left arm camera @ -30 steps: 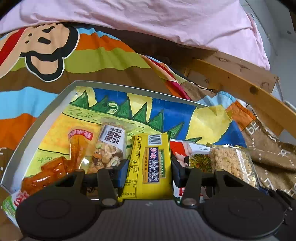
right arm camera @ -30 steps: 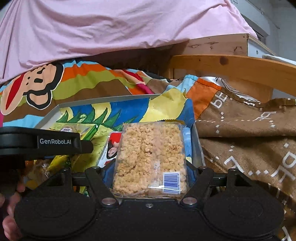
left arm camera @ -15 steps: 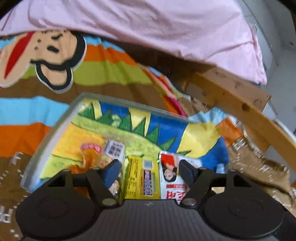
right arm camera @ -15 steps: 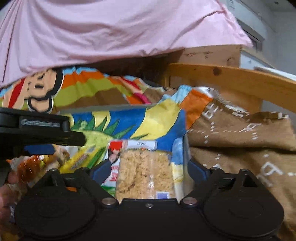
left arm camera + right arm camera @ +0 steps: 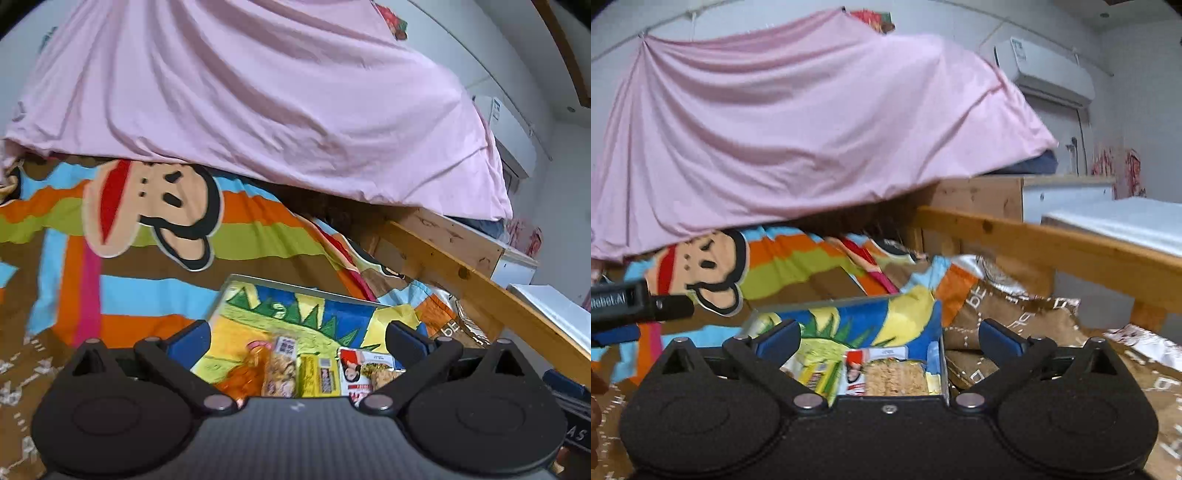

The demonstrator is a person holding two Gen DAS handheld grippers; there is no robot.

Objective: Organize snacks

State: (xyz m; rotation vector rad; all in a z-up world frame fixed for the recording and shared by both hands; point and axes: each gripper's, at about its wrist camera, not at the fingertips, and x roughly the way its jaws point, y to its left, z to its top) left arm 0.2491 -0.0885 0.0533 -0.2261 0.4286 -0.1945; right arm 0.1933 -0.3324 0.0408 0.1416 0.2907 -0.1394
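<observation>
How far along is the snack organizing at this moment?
Nearly done, by the look of it. Five packets lie side by side in the tray: orange snack, nut mix, yellow packet, red-and-white packet, rice crisp bar. The left hand-held gripper and right hand-held gripper are open, holding nothing. No loose snacks are visible.

pink sheet [image 5: 258,92], yellow snack packet [image 5: 319,374]

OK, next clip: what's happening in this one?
A person with tongs in each hand is sorting snacks into a tray on a bed. Both the left tongs and right tongs are open and empty, above the tray. An orange packet, nut mix, yellow bar and rice cake lie side by side inside.
</observation>
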